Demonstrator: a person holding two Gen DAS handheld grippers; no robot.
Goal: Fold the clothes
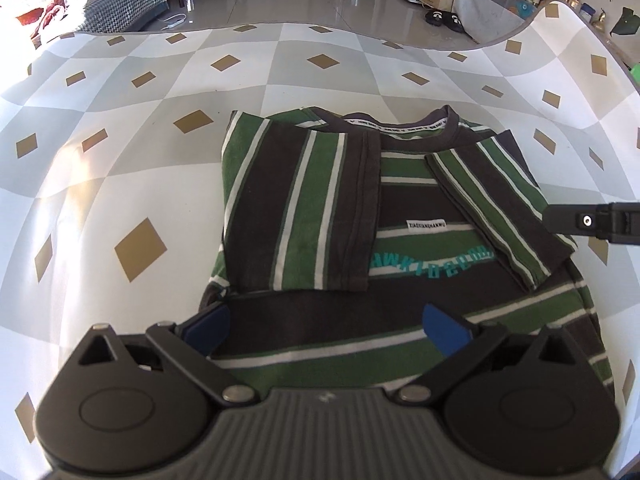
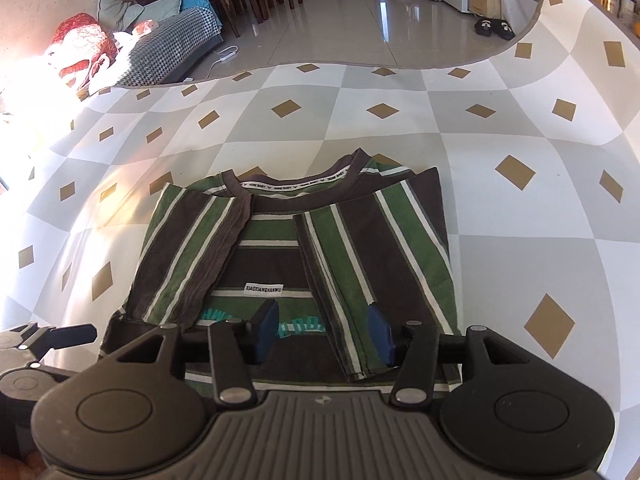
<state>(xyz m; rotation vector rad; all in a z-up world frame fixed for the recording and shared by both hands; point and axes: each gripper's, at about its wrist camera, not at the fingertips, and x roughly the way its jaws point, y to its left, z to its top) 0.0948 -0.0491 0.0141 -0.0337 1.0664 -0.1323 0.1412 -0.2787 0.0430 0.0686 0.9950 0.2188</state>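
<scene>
The table (image 1: pixel 120 140), under a grey-and-white checked cover with gold diamonds, carries a striped green, brown and white shirt (image 1: pixel 400 208) lying flat at its middle, collar at the far end and hem at the near end. Both sleeves are folded inward over the chest: the left sleeve panel (image 1: pixel 304 208) lies square, while the right sleeve panel (image 1: pixel 492 208) slants across toward the near right.

The left tool (image 1: pixel 324 324) hovers over the near left part of the shirt, its blue pads spread wide with nothing between them. The right tool (image 2: pixel 324 332) sits over the near right part, jaws parted less widely, also holding nothing; the near end of the right sleeve panel lies between its pads.

The shirt stands part-folded, sleeves in and the body at full length, so the risk lies in whatever lengthwise fold comes next. If a tool closes on only the top layer near the hem, I judge the lower layer would stay on the table and the sleeve panels could slide open. The slanted right panel looks likeliest to slip, since its edge sticks out past the body's line. Lifting the two near corners unevenly would probably skew the fold, and the smooth cover could let the whole shirt drag along.
</scene>
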